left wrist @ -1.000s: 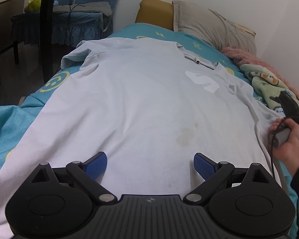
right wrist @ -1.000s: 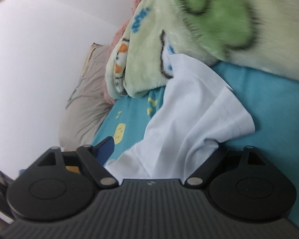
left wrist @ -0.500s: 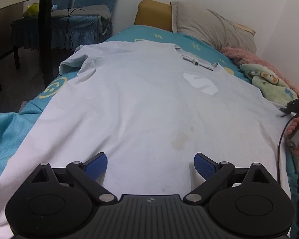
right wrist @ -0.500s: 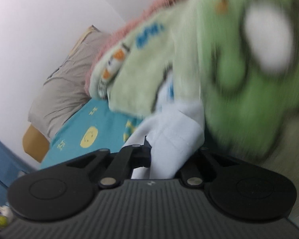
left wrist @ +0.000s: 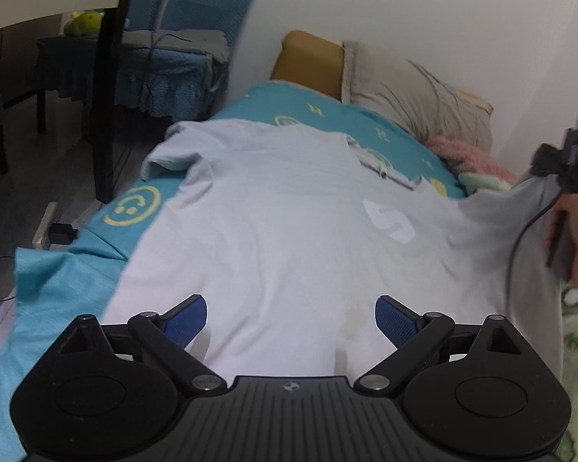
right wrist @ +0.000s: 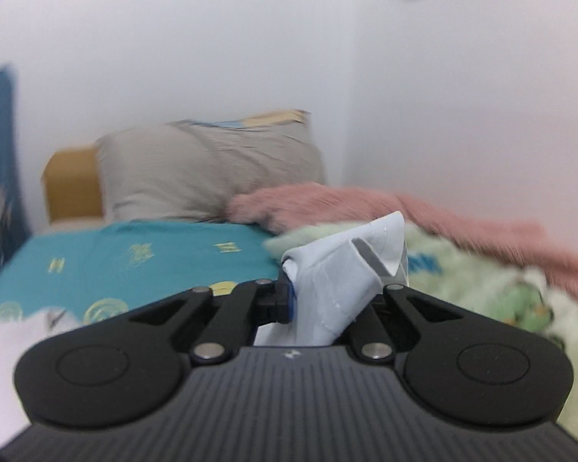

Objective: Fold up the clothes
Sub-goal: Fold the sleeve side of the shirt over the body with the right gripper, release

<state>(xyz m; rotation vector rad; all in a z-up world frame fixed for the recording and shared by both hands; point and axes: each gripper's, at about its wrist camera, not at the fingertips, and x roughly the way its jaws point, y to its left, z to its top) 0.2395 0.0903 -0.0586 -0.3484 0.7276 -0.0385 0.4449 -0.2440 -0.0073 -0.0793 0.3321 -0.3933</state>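
A pale white T-shirt [left wrist: 289, 231] with a white logo lies spread on the teal bed, collar toward the pillow. My left gripper [left wrist: 291, 321] hovers open over the shirt's lower part, nothing between its blue pads. At the right edge of the left wrist view, a hand holds my right gripper [left wrist: 539, 169], which lifts the shirt's right sleeve off the bed. In the right wrist view, that gripper [right wrist: 327, 300] is shut on the bunched sleeve [right wrist: 346, 269], whose hem sticks up past the fingers.
A grey pillow [left wrist: 416, 92] and mustard cushion [left wrist: 308, 61] lie at the bed's head. A pink fuzzy blanket [right wrist: 404, 208] and a green cartoon blanket [right wrist: 501, 288] run along the wall side. A dark table leg [left wrist: 108, 96], a covered table and a power strip stand left of the bed.
My right gripper shut on the right sleeve and raised it off the bed, swinging to face the pillow. The left gripper stayed open and drew back slightly.
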